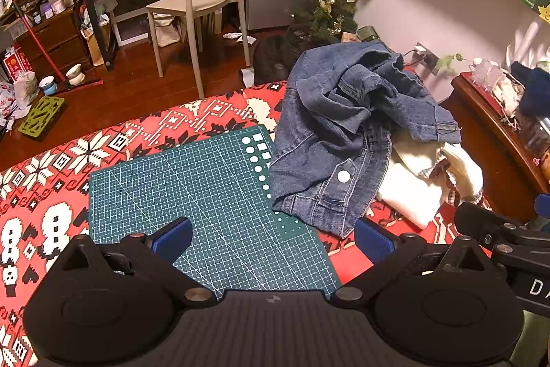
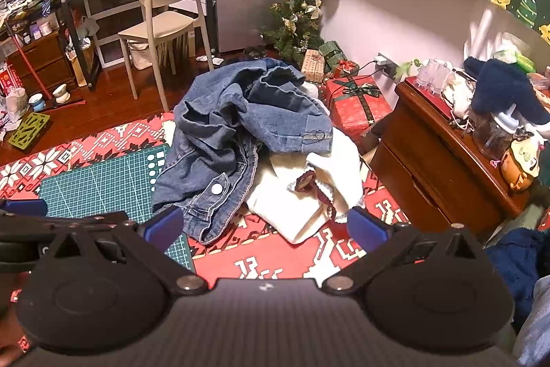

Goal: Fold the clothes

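On the red patterned cloth [image 1: 51, 167], a crumpled denim jacket [image 1: 326, 133] is heaped, likely heavy and limp. Both the left gripper [image 1: 271, 238] and the right gripper [image 2: 264, 226] are held wide apart, empty. The near hem is best taken.

1. We see a blue denim jacket [image 1: 330, 140] crumpled in a heap, white snap button up, its edge overlapping the green mat.
2. Cream garment [image 2: 302, 195] (dark red trim) lies bunched, partly under it.

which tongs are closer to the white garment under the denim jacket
Right. The right tongs hang open just short of the white garment. The left tongs are open over the green cutting mat, beyond the denim jacket.
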The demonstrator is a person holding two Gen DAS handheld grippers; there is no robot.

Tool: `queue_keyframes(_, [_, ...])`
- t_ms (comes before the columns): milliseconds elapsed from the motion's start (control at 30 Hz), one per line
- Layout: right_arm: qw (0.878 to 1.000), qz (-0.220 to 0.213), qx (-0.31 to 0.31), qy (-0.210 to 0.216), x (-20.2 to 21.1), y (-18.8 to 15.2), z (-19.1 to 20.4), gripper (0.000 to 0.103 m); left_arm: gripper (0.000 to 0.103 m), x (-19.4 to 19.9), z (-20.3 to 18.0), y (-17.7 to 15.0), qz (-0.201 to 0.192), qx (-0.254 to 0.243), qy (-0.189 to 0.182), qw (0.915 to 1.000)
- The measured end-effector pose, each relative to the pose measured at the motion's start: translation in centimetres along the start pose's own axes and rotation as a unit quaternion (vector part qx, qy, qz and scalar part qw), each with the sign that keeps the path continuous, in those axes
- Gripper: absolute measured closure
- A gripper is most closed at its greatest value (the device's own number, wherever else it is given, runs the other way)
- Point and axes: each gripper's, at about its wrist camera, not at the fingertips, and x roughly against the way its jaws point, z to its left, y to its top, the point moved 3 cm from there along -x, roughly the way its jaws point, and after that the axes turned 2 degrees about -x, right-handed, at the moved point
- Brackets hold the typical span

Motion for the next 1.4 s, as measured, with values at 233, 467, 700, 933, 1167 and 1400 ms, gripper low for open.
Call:
queue_keyframes(233, [1.0,0.007,-0.003,0.012,-0.7,0.1,-0.2,0.001,0.001,-0.4,-0.1,0.0,0.003,0.002,-0.003,1.0])
queue_keyframes(467, [1.0,-0.008,0.001,0.021,-1.0,0.3,-0.2,0.001,0.002,-0.9,-0.1,0.2,0.002,0.007,-0.001,1.0])
queue_keyframes(700, [1.0,-0.013,0.007,0.003,-2.0,-0.2,0.3,0.001,0.001,-2.4,-0.1,-0.2,0.009,0.015,0.006,0.9998])
queue_keyframes(933, [1.0,-0.009,0.015,-0.001,-3.1,-0.4,0.2,0.001,0.002,-3.6,-0.1,-0.6,0.006,0.031,-0.007,0.9995])
queue_keyframes(1167, [1.0,-0.016,0.005,-0.008,-4.3,-0.2,-0.8,0.001,0.002,-4.5,-0.7,-0.2,-0.018,0.036,-0.033,0.9987])
queue_keyframes(1400, [0.999,-0.028,0.026,-0.008,-5.9,-0.1,-1.1,0.001,0.002,-6.4,-0.2,0.4,-0.032,0.063,-0.034,0.9969])
